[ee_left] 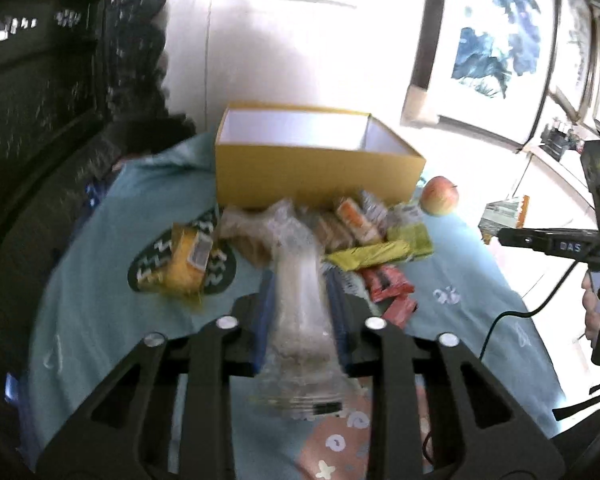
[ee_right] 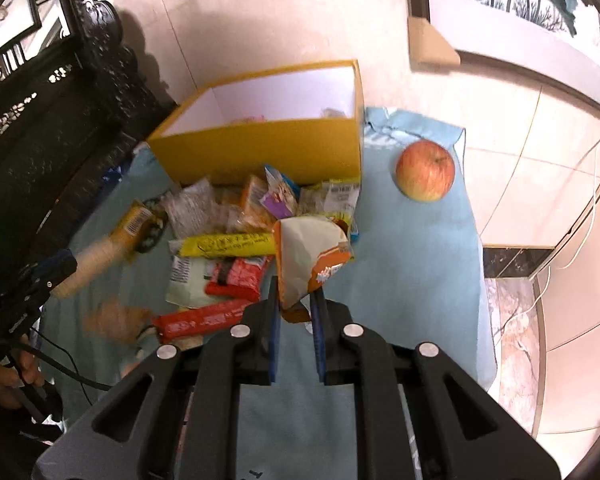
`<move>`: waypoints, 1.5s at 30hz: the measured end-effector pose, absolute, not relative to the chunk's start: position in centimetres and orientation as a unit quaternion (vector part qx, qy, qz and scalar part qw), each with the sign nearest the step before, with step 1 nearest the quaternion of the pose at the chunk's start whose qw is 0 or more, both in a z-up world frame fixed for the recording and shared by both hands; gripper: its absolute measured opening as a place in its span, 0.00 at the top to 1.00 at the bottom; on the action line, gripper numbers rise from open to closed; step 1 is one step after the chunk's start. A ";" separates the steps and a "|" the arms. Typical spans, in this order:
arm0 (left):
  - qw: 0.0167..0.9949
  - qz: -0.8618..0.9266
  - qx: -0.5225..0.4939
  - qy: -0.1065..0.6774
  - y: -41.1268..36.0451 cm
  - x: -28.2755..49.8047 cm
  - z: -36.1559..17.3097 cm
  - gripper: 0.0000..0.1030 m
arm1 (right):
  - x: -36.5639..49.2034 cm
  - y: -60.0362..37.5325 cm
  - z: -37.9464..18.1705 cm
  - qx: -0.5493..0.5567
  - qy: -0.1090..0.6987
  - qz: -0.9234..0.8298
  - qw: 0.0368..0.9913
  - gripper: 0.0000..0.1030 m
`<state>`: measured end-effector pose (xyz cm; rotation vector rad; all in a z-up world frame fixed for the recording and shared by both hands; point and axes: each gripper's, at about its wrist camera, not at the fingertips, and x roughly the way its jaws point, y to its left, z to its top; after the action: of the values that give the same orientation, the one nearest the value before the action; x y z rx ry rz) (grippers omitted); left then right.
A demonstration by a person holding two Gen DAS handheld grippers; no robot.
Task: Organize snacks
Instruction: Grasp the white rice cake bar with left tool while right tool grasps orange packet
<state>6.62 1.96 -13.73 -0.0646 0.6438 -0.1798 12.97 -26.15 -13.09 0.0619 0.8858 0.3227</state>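
Low in the left wrist view, the left gripper [ee_left: 300, 304] is clamped on a clear plastic packet [ee_left: 300, 320] – blurred, contents perhaps pale biscuits – filling the frame's centre. In the right wrist view the right gripper [ee_right: 298, 300] pinches the lower corner of an orange-and-white snack pouch [ee_right: 312, 252], which stands up at centre frame. Beyond both lies a heap of wrappers: a yellow bar [ee_right: 224, 245], red packets [ee_right: 240, 276], a yellow-brown packet [ee_left: 188, 260]. Behind the heap stands the open yellow box [ee_right: 260, 148], white inside – an apple [ee_right: 425, 170] sits well apart, right. Bare blue cloth [ee_right: 412, 264] spreads right of the pile.
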 end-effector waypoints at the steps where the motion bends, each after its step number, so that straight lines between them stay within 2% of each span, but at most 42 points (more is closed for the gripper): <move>1: 0.945 -0.090 -0.033 0.313 2.0 6.4 -13.4 0.76 | 12.8 -26.1 -12.9 0.031 0.424 0.156 0.892 0.87; 5: 0.936 -0.099 -0.018 0.336 1.4 6.4 -13.4 0.76 | 12.6 -25.8 -13.1 0.025 0.431 0.158 0.888 0.87; 9: 0.909 -0.095 -0.014 0.405 1.1 6.6 -17.5 0.75 | 12.3 -26.0 -14.7 0.027 0.454 0.152 0.878 0.87; 12: 0.910 -0.087 0.012 0.406 0.5 6.4 -19.5 0.47 | 11.9 -26.4 -16.1 0.027 0.469 0.144 0.871 0.87; 14: 0.906 -0.084 0.026 0.414 0.4 7.0 -21.1 0.38 | 11.9 -26.6 -17.0 0.023 0.477 0.138 0.868 0.87; 17: 0.889 -0.061 0.053 0.451 0.5 8.6 -24.2 0.39 | 12.2 -27.0 -17.8 0.025 0.484 0.129 0.865 0.87; 18: 0.879 -0.054 0.058 0.469 0.6 9.1 -25.1 0.43 | 12.4 -27.1 -18.1 0.026 0.486 0.128 0.864 0.87; 21: 0.878 -0.068 0.067 0.468 0.5 8.9 -25.6 0.69 | 13.0 -27.7 -19.8 0.024 0.503 0.121 0.856 0.87; 23: 0.879 -0.073 0.085 0.464 0.0 8.6 -25.5 0.72 | 13.3 -27.9 -21.3 0.029 0.515 0.117 0.849 0.87; 26: 0.879 -0.079 0.053 0.467 0.9 8.5 -25.4 0.72 | 13.7 -27.7 -22.8 0.028 0.525 0.118 0.842 0.85; 27: 0.879 -0.080 0.051 0.466 1.0 8.5 -25.5 0.72 | 13.9 -27.5 -23.2 0.025 0.529 0.116 0.840 0.78; 28: 0.880 -0.078 0.053 0.465 0.9 8.6 -25.7 0.69 | 14.2 -27.4 -23.7 0.022 0.534 0.111 0.838 0.72; 29: 0.881 -0.074 0.054 0.464 0.9 8.6 -25.7 0.60 | 14.5 -27.3 -24.0 0.016 0.536 0.104 0.838 0.63; 30: 0.882 -0.067 0.052 0.464 1.0 8.6 -25.8 0.49 | 14.7 -27.2 -24.1 0.009 0.535 0.098 0.839 0.62; 31: 0.884 -0.060 0.045 0.462 1.1 8.7 -25.8 0.31 | 14.9 -27.1 -24.2 0.002 0.531 0.093 0.842 0.60; 32: 0.888 -0.050 0.041 0.456 1.1 8.8 -25.8 0.23 | 15.1 -27.0 -24.2 -0.006 0.528 0.090 0.844 0.55; 33: 0.889 -0.046 0.036 0.454 1.1 8.9 -25.7 0.22 | 15.3 -27.0 -24.2 -0.012 0.526 0.084 0.846 0.50; 34: 0.889 -0.044 0.031 0.455 1.2 9.0 -25.7 0.21 | 15.6 -27.1 -24.1 -0.016 0.522 0.075 0.849 0.47; 39: 0.881 -0.035 0.020 0.472 1.7 9.7 -26.4 0.24 | 16.3 -29.1 -23.4 0.020 0.516 0.025 0.856 0.46; 41: 0.883 -0.042 0.024 0.467 1.7 9.6 -26.3 0.37 | 16.0 -30.2 -22.8 0.035 0.502 0.013 0.864 0.46; 43: 0.885 -0.046 0.029 0.462 1.5 9.5 -26.3 0.46 | 16.2 -30.8 -22.8 0.041 0.496 0.017 0.867 0.42; 45: 0.886 -0.047 0.030 0.460 1.6 9.6 -26.2 0.52 | 17.0 -30.8 -23.3 0.051 0.501 0.036 0.863 0.41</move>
<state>9.61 1.62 -26.21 0.0618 0.9555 -0.0976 16.97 -30.84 -23.27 0.1076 1.0510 0.0759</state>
